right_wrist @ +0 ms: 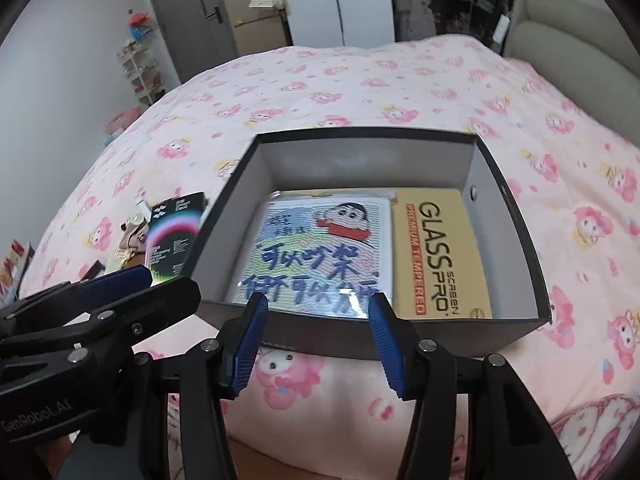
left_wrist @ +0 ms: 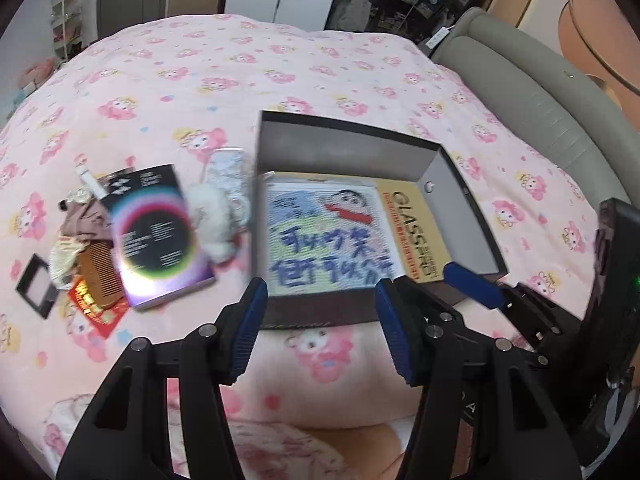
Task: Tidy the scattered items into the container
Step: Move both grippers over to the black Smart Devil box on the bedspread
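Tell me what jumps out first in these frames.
The open dark box in the middle of the pink bedspread, holding a cartoon picture beside a yellow screen-protector pack. Left of the box lies a heap of loose items, topped by a black box with a rainbow ring. Both grippers hover open and empty at the box's near edge.

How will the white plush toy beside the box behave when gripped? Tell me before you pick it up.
The plush toy looks soft and fluffy, so it will probably squash between the pads and sag rather than stay stiff. It likely weighs little for its bulk. Its rounded shape may roll slightly on the blanket if nudged.
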The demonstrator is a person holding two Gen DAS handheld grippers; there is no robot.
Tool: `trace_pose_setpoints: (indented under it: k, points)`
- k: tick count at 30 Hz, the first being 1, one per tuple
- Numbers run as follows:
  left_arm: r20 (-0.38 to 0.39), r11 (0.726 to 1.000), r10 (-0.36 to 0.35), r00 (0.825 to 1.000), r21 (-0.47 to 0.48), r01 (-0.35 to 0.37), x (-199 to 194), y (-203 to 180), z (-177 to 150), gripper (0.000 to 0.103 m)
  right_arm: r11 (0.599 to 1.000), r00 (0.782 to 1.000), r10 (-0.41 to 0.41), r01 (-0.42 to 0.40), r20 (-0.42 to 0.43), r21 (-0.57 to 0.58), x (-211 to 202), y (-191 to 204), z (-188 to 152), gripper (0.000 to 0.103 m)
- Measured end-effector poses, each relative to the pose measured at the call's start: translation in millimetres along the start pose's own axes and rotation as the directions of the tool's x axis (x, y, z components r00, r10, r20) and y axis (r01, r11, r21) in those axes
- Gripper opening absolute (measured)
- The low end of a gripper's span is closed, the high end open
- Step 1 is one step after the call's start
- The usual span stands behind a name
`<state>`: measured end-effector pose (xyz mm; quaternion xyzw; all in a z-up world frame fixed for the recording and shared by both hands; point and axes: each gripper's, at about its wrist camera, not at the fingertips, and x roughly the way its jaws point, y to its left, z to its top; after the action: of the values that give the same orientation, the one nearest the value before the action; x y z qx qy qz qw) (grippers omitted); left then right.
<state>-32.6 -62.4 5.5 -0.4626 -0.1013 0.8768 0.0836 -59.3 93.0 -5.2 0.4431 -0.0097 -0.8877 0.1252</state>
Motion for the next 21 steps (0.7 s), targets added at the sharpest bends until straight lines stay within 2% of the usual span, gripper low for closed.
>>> trace_pose_setpoints:
  k: [3,9,12,15,17,19,21]
  points:
    - [0.001,1.0,0.017,1.0,-0.025,-0.017,-9.1,21.2,-4.0,0.057,0.999,1.0,0.003,-0.003,0.01,-0.045,0.3,21.3,-2.0,0.049]
    - [0.028,0.994,0.055,0.998,-0.098,-0.052,-27.4,70.1,-13.3,0.058,0.99,0.992,0.122,-0.123,-0.019,-0.063,12.0,60.0,0.3,0.049]
    - [0.017,0.983,0.05,0.999,-0.176,-0.047,-29.1,105.2,-19.4,0.058,0.976,0.98,0.192,-0.195,-0.044,-0.093,18.1,86.6,-0.4,0.049]
    - [0.012,0.97,0.094,0.996,-0.224,-0.089,-30.9,138.0,-22.1,0.057,0.961,0.966,0.248,-0.256,-0.078,-0.11,30.1,110.4,0.8,0.049]
    - [0.001,0.956,0.076,0.997,-0.283,-0.072,-27.1,162.0,-21.0,0.057,0.953,0.96,0.26,-0.272,-0.099,-0.134,40.5,127.8,3.8,0.049]
    - [-0.025,0.936,0.014,1.0,-0.352,-0.022,-14.8,186.6,-17.1,0.057,0.946,0.956,0.27,-0.286,-0.117,-0.155,50.7,141.3,7.6,0.049]
    - [-0.054,0.914,-0.022,0.998,-0.405,-0.002,3.2,207.7,-10.5,0.056,0.941,0.953,0.263,-0.288,-0.152,-0.178,64.9,154.2,11.9,0.049]
